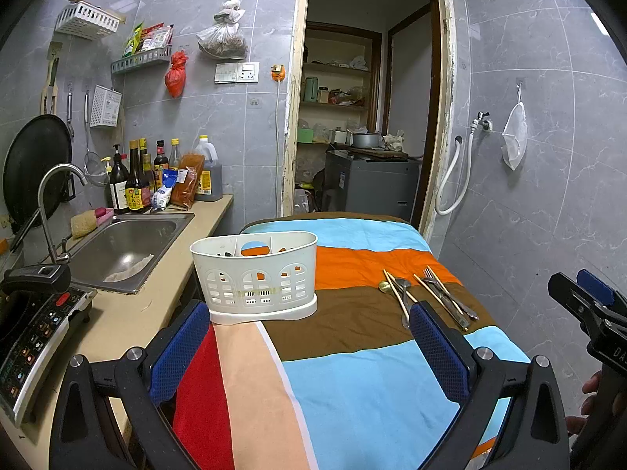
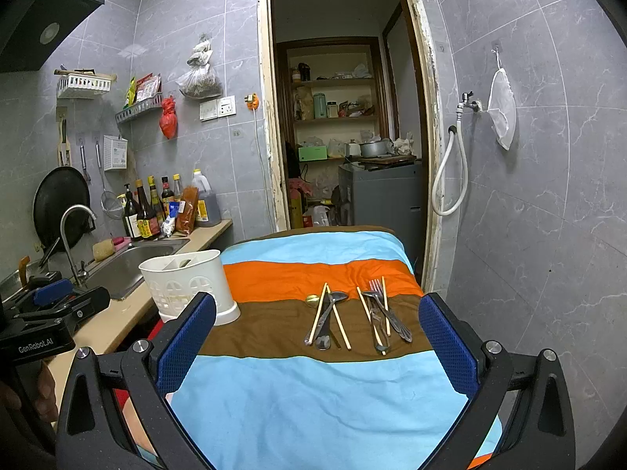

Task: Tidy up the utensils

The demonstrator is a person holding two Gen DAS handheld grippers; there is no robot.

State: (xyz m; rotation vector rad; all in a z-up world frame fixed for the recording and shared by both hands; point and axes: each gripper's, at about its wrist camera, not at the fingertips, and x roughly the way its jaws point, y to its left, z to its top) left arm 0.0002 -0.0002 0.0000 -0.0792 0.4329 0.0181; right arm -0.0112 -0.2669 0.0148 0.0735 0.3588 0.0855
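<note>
A white plastic utensil holder (image 1: 254, 274) with divided compartments stands on a striped cloth-covered table (image 1: 352, 384); it also shows in the right wrist view (image 2: 188, 286). Loose utensils lie on the brown stripe: wooden chopsticks (image 2: 318, 318), spoons (image 2: 333, 309), a gold spoon (image 2: 312, 300) and forks (image 2: 386, 311); the same pile shows in the left wrist view (image 1: 431, 297). My left gripper (image 1: 309, 348) is open and empty, in front of the holder. My right gripper (image 2: 317, 340) is open and empty, just short of the utensils.
A counter with a steel sink (image 1: 125, 246), a curved tap (image 1: 58, 203) and sauce bottles (image 1: 137, 184) runs along the left. An induction cooker (image 1: 35, 337) sits at the near left. A doorway (image 1: 360, 117) lies behind the table and a tiled wall (image 1: 548, 196) to the right.
</note>
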